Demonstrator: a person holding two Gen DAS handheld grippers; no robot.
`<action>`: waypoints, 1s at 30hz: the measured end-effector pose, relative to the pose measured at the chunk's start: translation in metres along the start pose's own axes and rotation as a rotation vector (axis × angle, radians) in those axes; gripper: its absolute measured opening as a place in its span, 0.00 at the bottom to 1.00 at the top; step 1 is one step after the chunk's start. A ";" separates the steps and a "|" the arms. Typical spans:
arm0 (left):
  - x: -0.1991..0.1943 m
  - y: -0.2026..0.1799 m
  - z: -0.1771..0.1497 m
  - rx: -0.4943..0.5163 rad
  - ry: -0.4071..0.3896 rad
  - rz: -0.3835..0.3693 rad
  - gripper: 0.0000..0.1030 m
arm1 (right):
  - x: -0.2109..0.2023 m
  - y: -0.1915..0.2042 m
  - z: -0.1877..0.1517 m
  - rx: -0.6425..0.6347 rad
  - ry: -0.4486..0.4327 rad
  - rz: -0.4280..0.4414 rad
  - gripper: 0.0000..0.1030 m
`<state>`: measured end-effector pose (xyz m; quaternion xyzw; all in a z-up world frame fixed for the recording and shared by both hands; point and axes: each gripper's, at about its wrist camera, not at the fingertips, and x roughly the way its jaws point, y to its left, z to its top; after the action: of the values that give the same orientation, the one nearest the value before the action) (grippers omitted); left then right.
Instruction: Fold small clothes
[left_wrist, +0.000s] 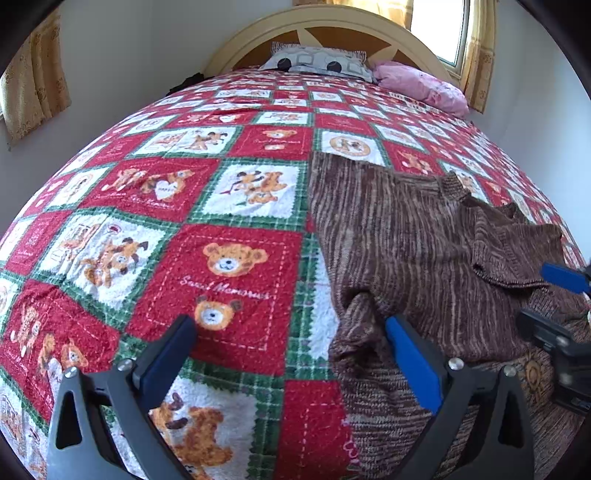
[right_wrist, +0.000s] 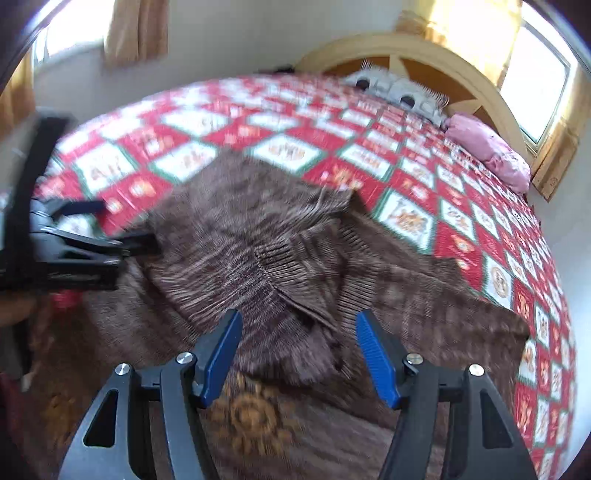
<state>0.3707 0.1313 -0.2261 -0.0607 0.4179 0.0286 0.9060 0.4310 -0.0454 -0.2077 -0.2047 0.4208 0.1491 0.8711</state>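
1. Sweater (left_wrist: 413, 236) first: brown striped knit, lying rumpled on the bed on top of a teddy-bear quilt (left_wrist: 229, 266), toward the near right part of it as the left wrist camera sees things. Its left edge runs pretty straight up the quilt, and a ribbed cuff or hem (right_wrist: 295, 258) is flopped over the middle of the body.

2. Room to move: loads of bare quilt on the left of the sweater, plus a long stretch beyond it up to the pillows. On the right, the sweater's far corner stops short of the bed's edge, with a strip of quilt between.

3. Left tongs (left_wrist: 291, 336) tip steeply down over the sweater's near left edge. Jaws are spread about as wide as they go, nothing pinched. One blue pad (left_wrist: 413, 365) sits over a bunched-up bit of knit, the other (left_wrist: 166, 354) hangs over plain quilt. Can't tell if the pad actually touches the fabric.

4. Right tongs (right_wrist: 299, 350) also tilt downward, over the middle of the sweater, and the shot is smeared with blur. Jaws partway apart, and as far as I can see nothing is clamped; knit lies under the gap.

5. Further back: a grey patterned pillow (left_wrist: 317, 61) and a pink pillow (left_wrist: 421, 86) against a curved headboard (left_wrist: 325, 22), with curtained windows (left_wrist: 439, 29) behind.
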 end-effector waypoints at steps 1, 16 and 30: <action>0.000 0.001 0.000 -0.004 -0.001 -0.005 1.00 | 0.009 0.001 0.004 -0.002 0.015 -0.026 0.63; -0.001 0.004 0.000 -0.020 -0.008 -0.025 1.00 | 0.010 -0.115 -0.025 0.420 0.068 -0.062 0.11; -0.014 0.035 -0.002 -0.196 -0.082 -0.100 1.00 | -0.005 -0.067 -0.052 0.490 0.044 0.292 0.15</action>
<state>0.3565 0.1654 -0.2202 -0.1688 0.3720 0.0264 0.9124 0.4222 -0.1293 -0.2174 0.0716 0.4880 0.1622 0.8546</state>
